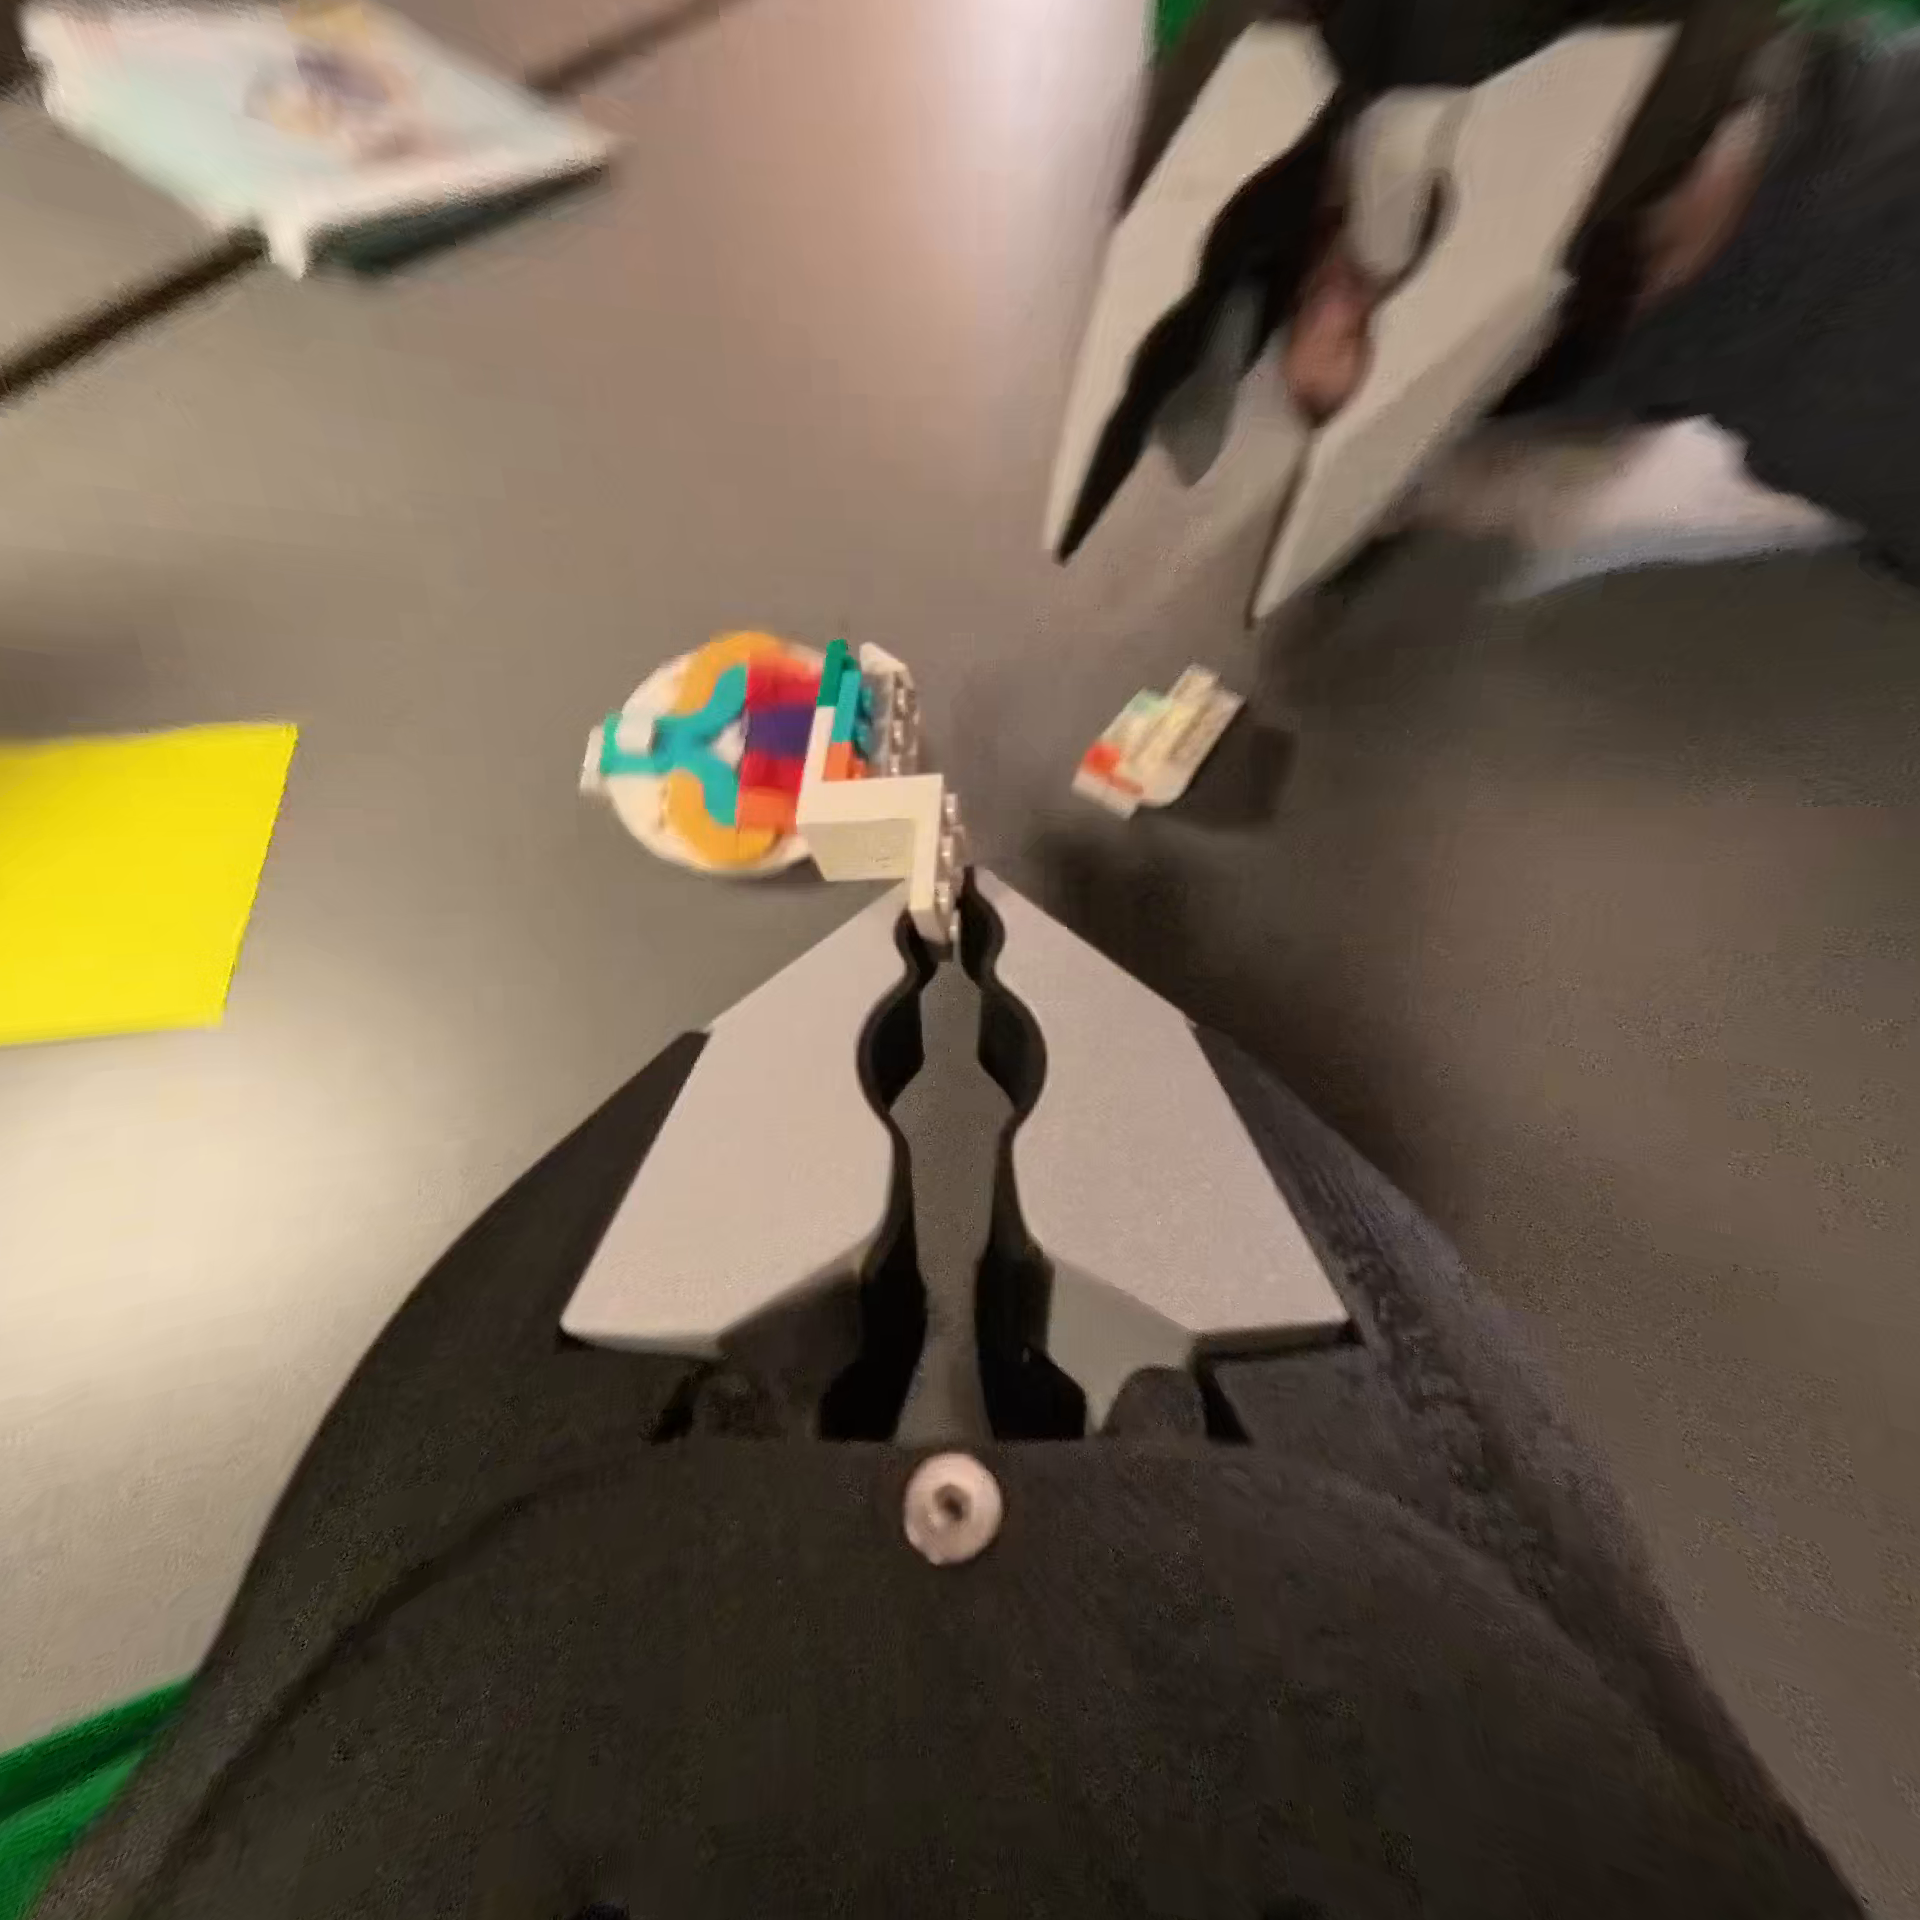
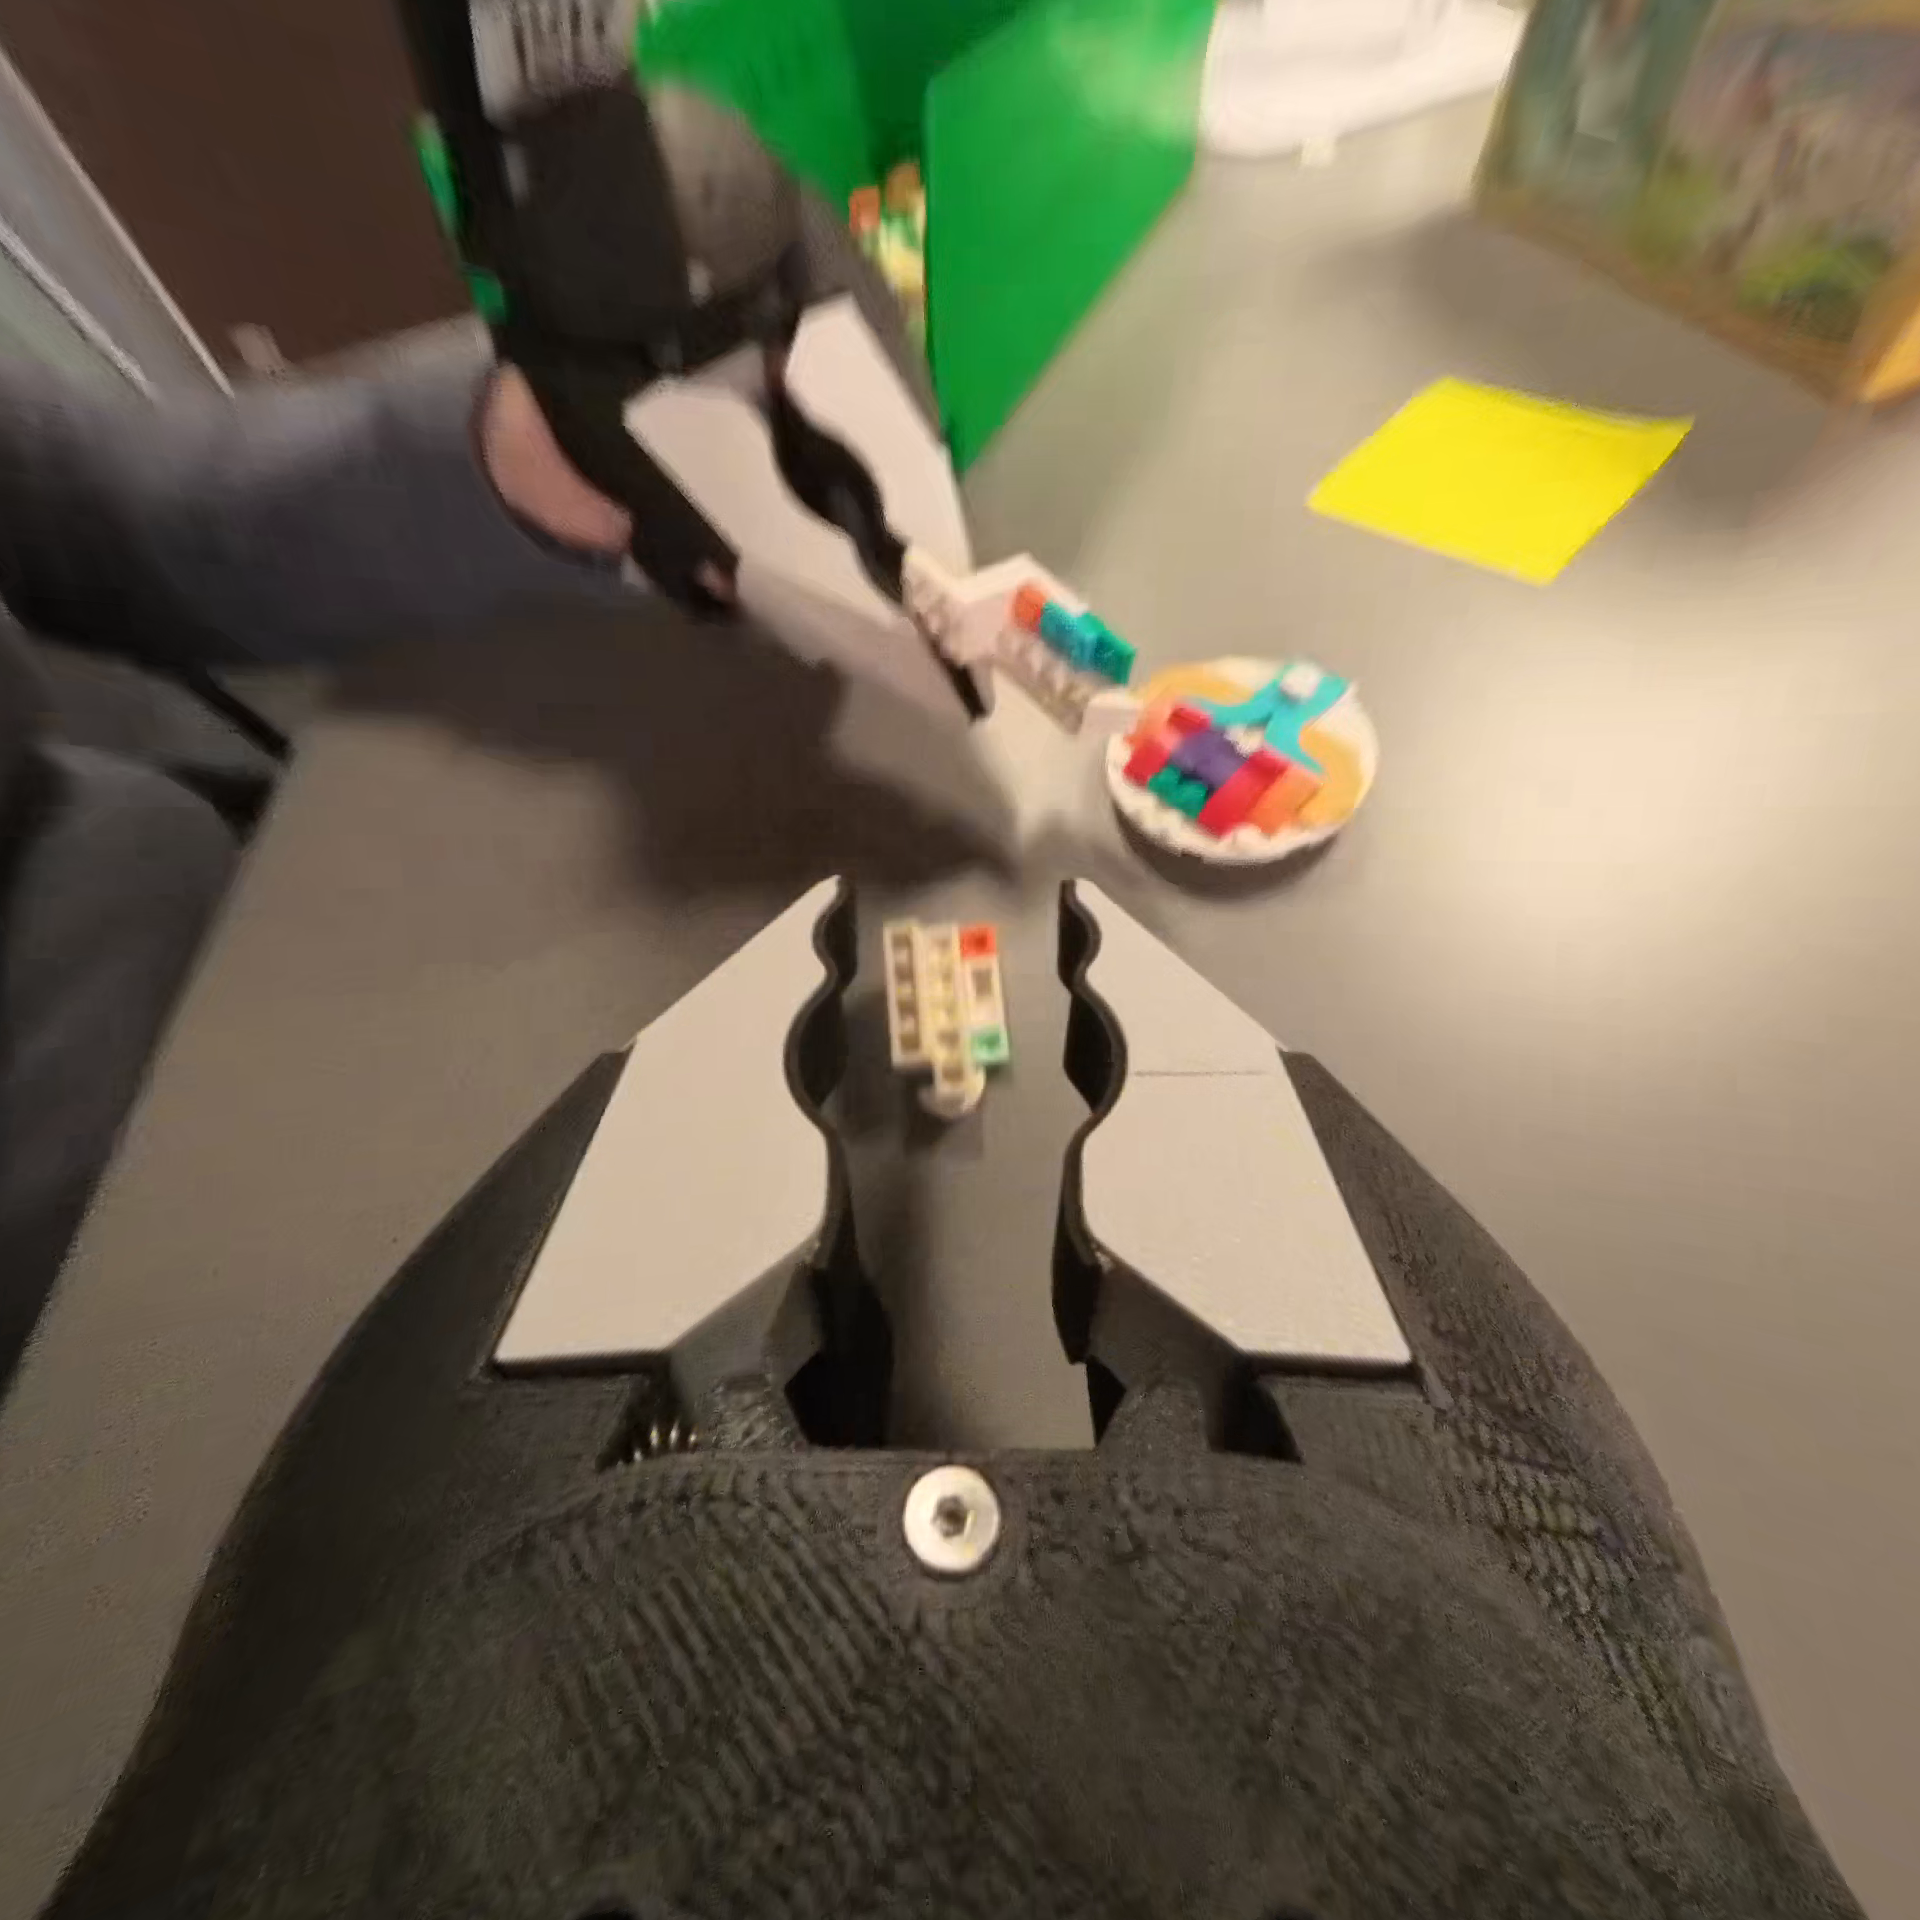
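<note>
My left gripper point(image 1: 940, 902) is shut on a white brick assembly point(image 1: 883, 810) with teal and orange pieces, held above the grey table. It also shows in the right wrist view point(image 2: 940, 634), held out over the table with the assembly point(image 2: 1023, 639). Just beyond it lies a round white plate point(image 1: 644, 821) of coloured bricks, seen too in the right wrist view point(image 2: 1351, 800). My right gripper point(image 2: 954, 899) is open, its fingers either side of a small tan, red and green brick piece point(image 2: 945, 1003) lying on the table. That piece point(image 1: 1153, 743) and the right gripper point(image 1: 1164, 577) show in the left wrist view.
A yellow sheet point(image 1: 125, 883) lies flat on the table, seen also in the right wrist view point(image 2: 1496, 473). A booklet point(image 1: 312, 135) lies far back. A green box point(image 2: 1039, 197) and a picture box point(image 2: 1714, 177) stand behind. A person's sleeved arm point(image 2: 260, 520) reaches in. Left tips to right tips: about 7 cm. The round white plate point(image 1: 644, 821) is about 7 cm from my left fingertips. It turns up in the right wrist view point(image 2: 1234, 674) as well.
</note>
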`<state>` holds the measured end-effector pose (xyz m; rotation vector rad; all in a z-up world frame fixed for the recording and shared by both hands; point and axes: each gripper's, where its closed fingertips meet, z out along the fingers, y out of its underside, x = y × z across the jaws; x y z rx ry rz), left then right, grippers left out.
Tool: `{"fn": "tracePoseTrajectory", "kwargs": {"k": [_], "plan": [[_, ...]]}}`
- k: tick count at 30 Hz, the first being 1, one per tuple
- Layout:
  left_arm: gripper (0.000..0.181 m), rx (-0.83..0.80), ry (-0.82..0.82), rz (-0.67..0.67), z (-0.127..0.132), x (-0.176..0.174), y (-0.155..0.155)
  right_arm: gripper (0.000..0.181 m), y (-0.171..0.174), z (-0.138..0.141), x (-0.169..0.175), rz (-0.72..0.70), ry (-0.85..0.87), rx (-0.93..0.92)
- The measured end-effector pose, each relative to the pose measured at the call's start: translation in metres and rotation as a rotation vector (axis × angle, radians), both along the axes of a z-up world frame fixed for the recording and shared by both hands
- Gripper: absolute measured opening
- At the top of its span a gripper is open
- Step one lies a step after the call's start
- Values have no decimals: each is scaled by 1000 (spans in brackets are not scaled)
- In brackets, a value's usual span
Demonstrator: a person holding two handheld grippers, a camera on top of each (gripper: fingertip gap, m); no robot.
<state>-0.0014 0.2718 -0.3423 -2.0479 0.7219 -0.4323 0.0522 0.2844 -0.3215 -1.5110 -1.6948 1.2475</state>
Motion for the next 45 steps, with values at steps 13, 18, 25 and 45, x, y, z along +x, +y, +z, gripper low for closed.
{"fn": "tracePoseTrajectory", "kwargs": {"k": [13, 18, 25, 45], "plan": [[66, 90, -2, -95, 10, 17, -5, 5, -26, -18, 3, 155, -119, 323], [49, 256, -127, -381, 38, 62, -39, 5, -54, 27, 10, 299, 153, 6], [17, 290, -260, -462, 57, 67, -53, 5, -70, 49, 15, 404, 249, -183], [15, 233, -409, -444, 67, 58, -51, 6, -62, 54, 2, 325, 312, -104]]}}
